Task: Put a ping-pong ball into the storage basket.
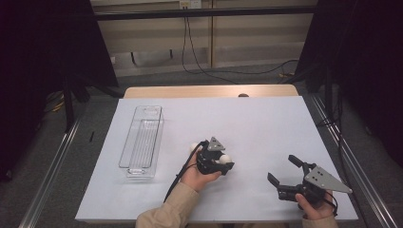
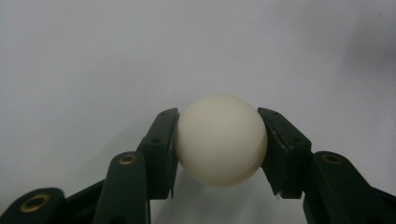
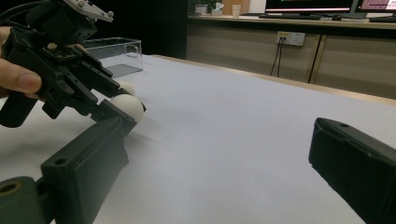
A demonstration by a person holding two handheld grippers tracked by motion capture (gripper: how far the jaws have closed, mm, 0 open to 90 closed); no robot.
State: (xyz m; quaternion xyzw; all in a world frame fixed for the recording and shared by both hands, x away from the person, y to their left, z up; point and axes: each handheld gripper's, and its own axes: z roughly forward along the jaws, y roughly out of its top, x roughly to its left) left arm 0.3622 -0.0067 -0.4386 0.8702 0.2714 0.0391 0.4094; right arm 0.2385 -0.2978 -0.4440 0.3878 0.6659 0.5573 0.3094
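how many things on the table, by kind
small round cream-white balls: 2, one clamped in the left gripper, another on the white sheet beside it
long clear plastic tray: 1
black two-jaw grippers: 2, counting the right gripper, jaws apart
total: 5

Left tool (image 2: 219, 149) clamped, right tool (image 1: 281, 172) spread wide.

Loads of room here tbh. Ahead of the left gripper (image 1: 227, 164) it's just bare white table (image 1: 256, 123), same between it and the right gripper (image 1: 281, 172). Only real obstacles: the clear tray (image 1: 142, 142) off to its left, plus a second white ball (image 1: 194, 147) tucked right behind it.
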